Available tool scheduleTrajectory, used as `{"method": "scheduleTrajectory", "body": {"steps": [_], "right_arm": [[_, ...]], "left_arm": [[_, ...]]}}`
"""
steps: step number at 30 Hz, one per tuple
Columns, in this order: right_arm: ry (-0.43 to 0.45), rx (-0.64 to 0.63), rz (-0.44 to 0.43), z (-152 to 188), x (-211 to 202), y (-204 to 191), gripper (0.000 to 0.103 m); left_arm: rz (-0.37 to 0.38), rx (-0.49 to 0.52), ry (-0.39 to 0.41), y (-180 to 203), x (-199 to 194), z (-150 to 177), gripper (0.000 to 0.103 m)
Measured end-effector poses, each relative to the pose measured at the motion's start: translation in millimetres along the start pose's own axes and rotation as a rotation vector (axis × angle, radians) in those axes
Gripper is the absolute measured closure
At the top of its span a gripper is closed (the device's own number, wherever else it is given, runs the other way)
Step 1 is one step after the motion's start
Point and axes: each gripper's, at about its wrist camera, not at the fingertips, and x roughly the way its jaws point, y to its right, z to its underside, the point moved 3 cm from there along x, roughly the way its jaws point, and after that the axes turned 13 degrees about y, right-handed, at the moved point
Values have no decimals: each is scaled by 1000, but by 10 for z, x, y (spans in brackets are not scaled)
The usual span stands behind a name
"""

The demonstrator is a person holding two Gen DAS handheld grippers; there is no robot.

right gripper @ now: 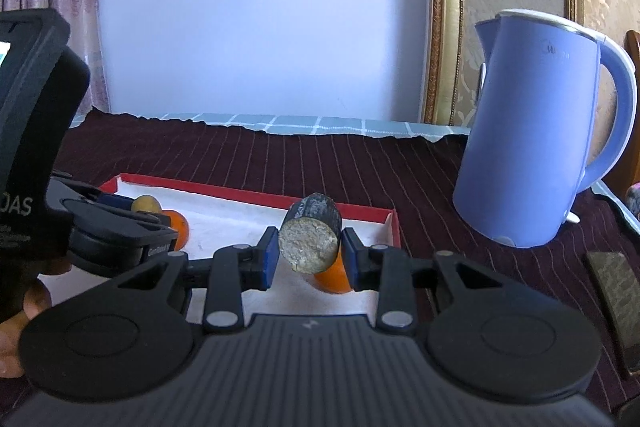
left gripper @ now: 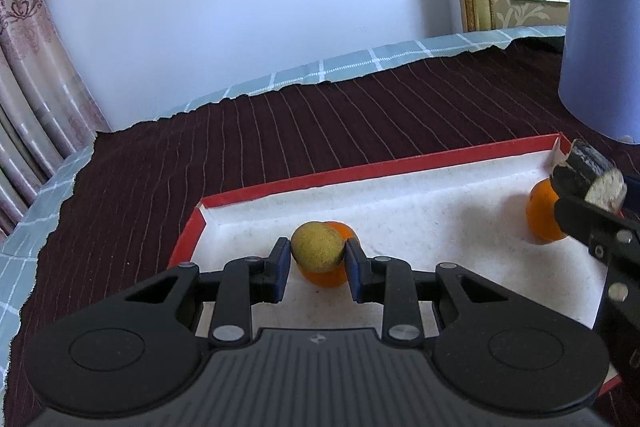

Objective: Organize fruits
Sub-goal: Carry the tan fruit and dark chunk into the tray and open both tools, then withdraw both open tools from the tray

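Both grippers grip fruit over the red tray (left gripper: 256,193): left gripper (left gripper: 318,259) w/ a kiwi (left gripper: 318,247), right gripper (right gripper: 309,255) w/ a dark chunk (right gripper: 310,239)—best lower each beside the oranges (left gripper: 542,217), not on top, then let go.

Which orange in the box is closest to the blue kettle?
The orange in the red box's far right corner, behind the right gripper. The other orange lies left.
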Motion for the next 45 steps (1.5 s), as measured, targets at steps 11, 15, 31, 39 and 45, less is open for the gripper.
{"method": "scheduleTrajectory", "body": {"steps": [11,15,31,39,45], "right_arm": [[3,-18,4,20,-45,-27,62],[13,-20,7,16,-85,-40,47],[47,56,94,116,-453,-105,0],[46,60,107,189,-635,-129,0],[37,25,111,239,-715,-182,0]], "left_arm": [[-2,-9,-19,-11,-1,32,72],[-10,-28,-6,-57,-26,26,29],[-52,-59,38,-254,-408,198,29],[-97,-111,50,-479,-609,387,29],[-98,-169,43,-632,-710,535,29]]}}
